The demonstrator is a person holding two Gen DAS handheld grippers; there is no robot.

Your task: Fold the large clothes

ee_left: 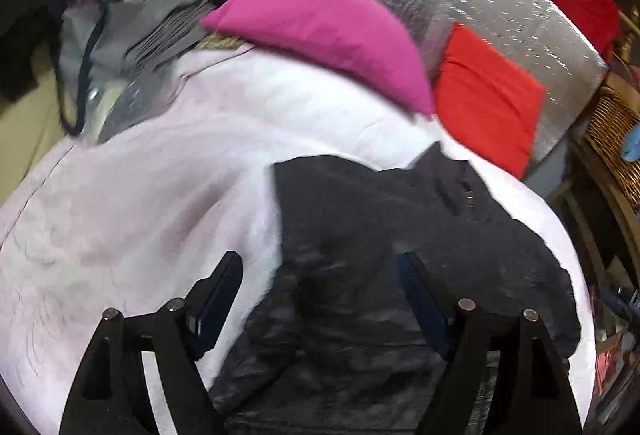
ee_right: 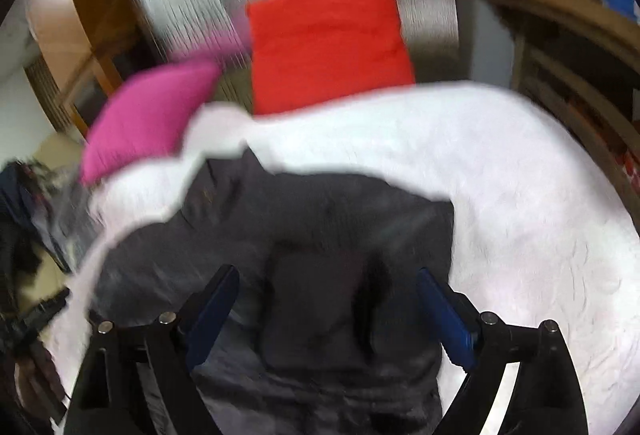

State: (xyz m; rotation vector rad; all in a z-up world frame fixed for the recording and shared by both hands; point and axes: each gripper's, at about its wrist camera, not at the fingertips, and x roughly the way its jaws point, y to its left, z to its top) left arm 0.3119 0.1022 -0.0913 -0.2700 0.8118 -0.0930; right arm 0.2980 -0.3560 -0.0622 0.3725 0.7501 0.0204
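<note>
1. I am looking down along both grippers at a dark grey garment [ee_left: 380, 259] lying on a white fluffy cover [ee_left: 140, 195]. The pictures are motion-blurred, so fine detail is hard to read.
2. My left gripper [ee_left: 320, 299] is standing wide open above the garment with nothing clamped; dark cloth is showing in the gap, but the pads are not pressing on it.
3. My right gripper [ee_right: 328, 315] is also standing wide open and holding nothing, with the garment [ee_right: 320, 255] spread beneath and ahead of it.
4. The garment is lying directly under both grippers and running away from me, so its long axis seems to be following the line the fingers point along. A collar-like tip at the far end is pointing toward a pink cushion [ee_left: 320, 35] and a red cushion [ee_left: 484, 95].
5. In the left view the cloth is sitting toward the right finger, with bare cover off to the left. In the right view it is sitting centred to left. I judge neither hand clearly nearer.
6. I judge the next grasp as needing both hands on a near or side edge.
</note>
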